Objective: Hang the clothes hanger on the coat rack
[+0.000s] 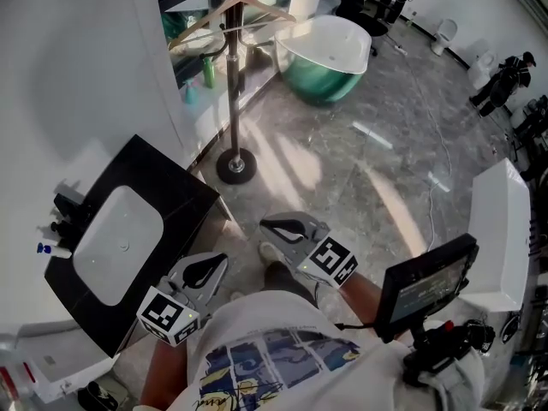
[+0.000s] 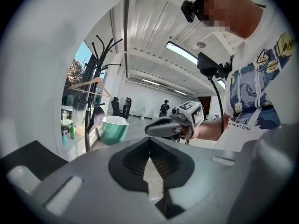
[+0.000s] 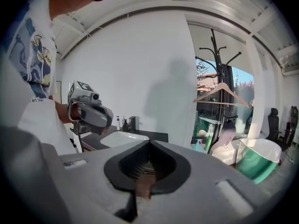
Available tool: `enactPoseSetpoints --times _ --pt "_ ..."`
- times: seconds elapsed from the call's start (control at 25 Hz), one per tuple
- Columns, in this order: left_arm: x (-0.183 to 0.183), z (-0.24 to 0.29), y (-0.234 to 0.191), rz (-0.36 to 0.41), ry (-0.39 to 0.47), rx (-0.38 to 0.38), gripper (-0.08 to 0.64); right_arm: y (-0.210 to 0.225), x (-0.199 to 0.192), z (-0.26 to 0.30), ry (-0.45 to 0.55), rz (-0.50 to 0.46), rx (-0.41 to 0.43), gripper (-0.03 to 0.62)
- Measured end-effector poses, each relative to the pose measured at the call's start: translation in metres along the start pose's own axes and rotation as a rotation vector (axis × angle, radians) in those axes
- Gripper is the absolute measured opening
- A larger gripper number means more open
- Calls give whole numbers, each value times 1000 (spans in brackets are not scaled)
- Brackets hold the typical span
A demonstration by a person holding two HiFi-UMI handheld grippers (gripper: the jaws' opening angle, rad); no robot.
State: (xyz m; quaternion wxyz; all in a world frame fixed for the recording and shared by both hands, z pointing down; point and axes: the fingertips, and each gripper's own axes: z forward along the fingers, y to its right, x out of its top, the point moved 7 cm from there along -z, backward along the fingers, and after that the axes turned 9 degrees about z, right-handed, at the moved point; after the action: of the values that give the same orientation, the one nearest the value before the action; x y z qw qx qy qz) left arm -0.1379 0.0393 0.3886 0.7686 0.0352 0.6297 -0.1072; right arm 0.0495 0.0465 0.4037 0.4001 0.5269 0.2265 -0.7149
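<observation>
- Washbasin [image 1: 116,242]: left of the coat rack [image 1: 231,84] and nearer the person; no part in the task
- Left gripper [image 1: 218,262]: jaws clenched tip to tip with nothing between them; it is held low by the person's body, well apart from the coat rack, which lies ahead of it and slightly right
- Clothes hanger [image 1: 248,2]: it hangs high on the coat rack, beside the pole and clear of both grippers; its long axis runs roughly level across the pole, arms sloping down to either side; the task looks done
- Right gripper [image 1: 272,227]: jaws closed tight and empty; it looks the nearer of the two to the coat rack's base, so any return reach would go forward and up from here
- Green bathtub [image 1: 330,54]: right of the coat rack, beyond it
- Hard to make out: the head view cuts off the hanger's hook and the prongs; the gripper views show the hanger small, so which prong carries it I cannot tell
</observation>
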Motion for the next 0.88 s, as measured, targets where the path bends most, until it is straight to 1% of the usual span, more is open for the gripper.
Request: enactPoseSetpoints --times 0.2,0.4,0.48,0.64,0.88 --pt "-3 -21 12 9 6 7 3 -32 6 1 35 -16 22 2" --pt "-5 -37 18 6 5 23 3 -54 6 4 32 -29 45 2" --pt "-12 -43 18 4 6 27 3 -63 11 6 21 -43 51 2" --pt "-10 -46 20 0 0 30 3 -72 14 5 14 -58 56 2" --pt "-10 -42 21 1 1 10 3 -76 19 1 12 -83 46 2"
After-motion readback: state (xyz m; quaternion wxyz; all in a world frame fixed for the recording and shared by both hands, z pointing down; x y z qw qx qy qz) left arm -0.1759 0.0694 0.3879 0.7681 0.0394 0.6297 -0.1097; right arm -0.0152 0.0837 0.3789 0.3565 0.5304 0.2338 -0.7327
